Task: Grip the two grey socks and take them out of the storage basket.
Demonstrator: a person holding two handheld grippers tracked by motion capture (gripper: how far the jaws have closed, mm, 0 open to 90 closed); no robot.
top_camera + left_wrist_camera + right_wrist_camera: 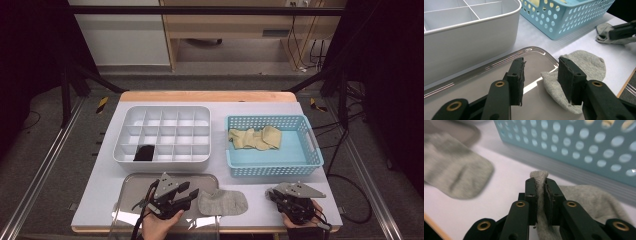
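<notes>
A grey sock (pixel 223 201) lies flat at the front of the table, its toe end resting on the right end of a clear tray (pixel 131 181). My left gripper (pixel 193 193) hovers over that tray with its jaws apart; in the left gripper view the left gripper (pixel 541 68) has nothing between its pads and the grey sock (pixel 584 61) lies just past the right jaw. My right gripper (pixel 540 182) is shut on a bunched fold of a second grey sock (pixel 586 200) beside the blue basket (pixel 574 142). The right gripper (pixel 274 193) sits at the table's front right.
A white divided organizer (pixel 165 159) stands at the back left, with a black sock (pixel 145 153) in one front compartment. The blue basket (pixel 272 168) at the back right holds tan socks (pixel 255 138). The table's front edge runs close under both hands.
</notes>
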